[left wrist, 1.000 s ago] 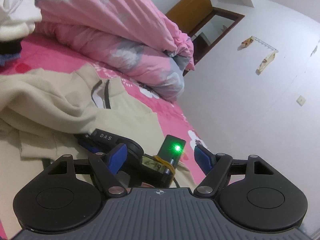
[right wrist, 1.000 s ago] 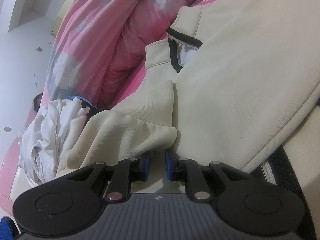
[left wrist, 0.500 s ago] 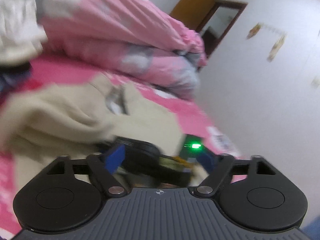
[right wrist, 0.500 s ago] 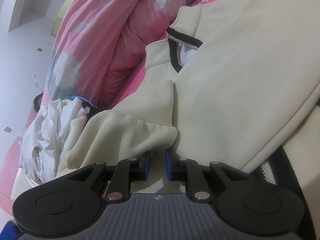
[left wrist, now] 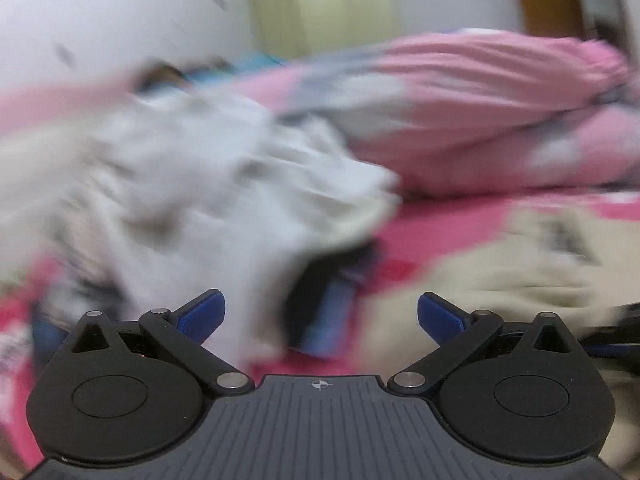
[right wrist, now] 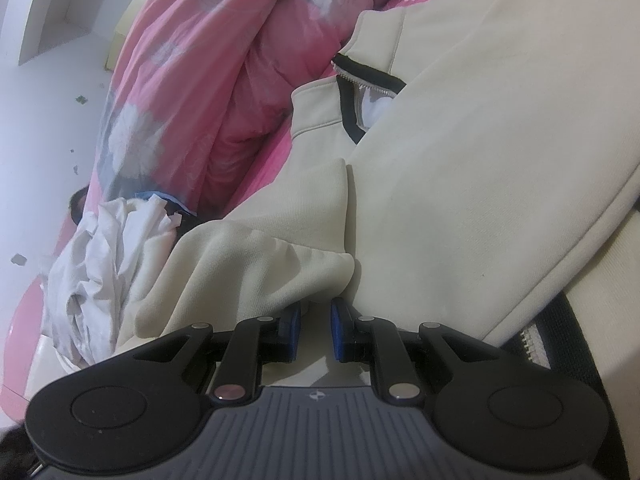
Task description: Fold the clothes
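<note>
Pinks, cream and white on the bed

The jacket [right wrist: 460,168] is cream with black trim at its zip collar; the quilt [right wrist: 192,72] is pink with grey-and-white flowers; the crumpled cloth [right wrist: 108,248] is white; the bed sheet [left wrist: 460,220] is deeper pink; both grippers' pads [right wrist: 294,332] are blue on black arms.

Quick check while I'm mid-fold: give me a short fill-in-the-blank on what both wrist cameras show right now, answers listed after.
1. The left tongs stand wide ____, with nothing between the blue pads.
2. The jacket in front of the right tongs is ____ in colour.
3. The crumpled white garment lies beside a ____ quilt with a flower print.
4. The left wrist view is heavily ____, so details there are hard to read.

Missing words: open; beige; pink; blurred
</note>
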Action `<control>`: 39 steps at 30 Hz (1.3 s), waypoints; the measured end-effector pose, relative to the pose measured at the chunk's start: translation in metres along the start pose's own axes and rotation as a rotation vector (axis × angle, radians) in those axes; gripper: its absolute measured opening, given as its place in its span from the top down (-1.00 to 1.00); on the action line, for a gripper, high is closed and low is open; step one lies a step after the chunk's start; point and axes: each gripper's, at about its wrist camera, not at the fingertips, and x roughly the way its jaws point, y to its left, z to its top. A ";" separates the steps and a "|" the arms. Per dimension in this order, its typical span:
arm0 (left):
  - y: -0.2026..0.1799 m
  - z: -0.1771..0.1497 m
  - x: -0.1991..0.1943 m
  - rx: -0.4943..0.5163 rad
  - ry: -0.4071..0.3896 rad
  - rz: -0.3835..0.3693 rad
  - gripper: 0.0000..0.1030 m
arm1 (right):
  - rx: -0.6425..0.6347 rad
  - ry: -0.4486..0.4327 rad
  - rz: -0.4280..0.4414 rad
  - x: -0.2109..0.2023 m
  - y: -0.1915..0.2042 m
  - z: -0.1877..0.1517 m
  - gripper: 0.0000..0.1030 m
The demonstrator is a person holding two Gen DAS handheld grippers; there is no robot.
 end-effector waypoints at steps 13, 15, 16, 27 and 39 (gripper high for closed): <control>0.008 -0.042 0.060 -0.213 -0.058 -0.181 -1.00 | -0.040 -0.122 0.162 -0.049 0.013 0.005 0.26; 0.008 -0.044 0.061 -0.190 -0.053 -0.225 -1.00 | -0.044 -0.107 0.135 -0.042 0.017 0.009 0.21; 0.007 -0.045 0.063 -0.174 -0.039 -0.250 -1.00 | -0.041 -0.099 0.125 -0.038 0.019 0.011 0.20; 0.023 -0.051 0.073 -0.237 0.081 -0.424 -1.00 | -0.302 0.074 -0.090 -0.001 0.051 0.003 0.49; -0.011 -0.061 0.092 -0.141 0.217 -0.434 -1.00 | -0.268 0.022 -0.125 -0.045 0.052 0.008 0.13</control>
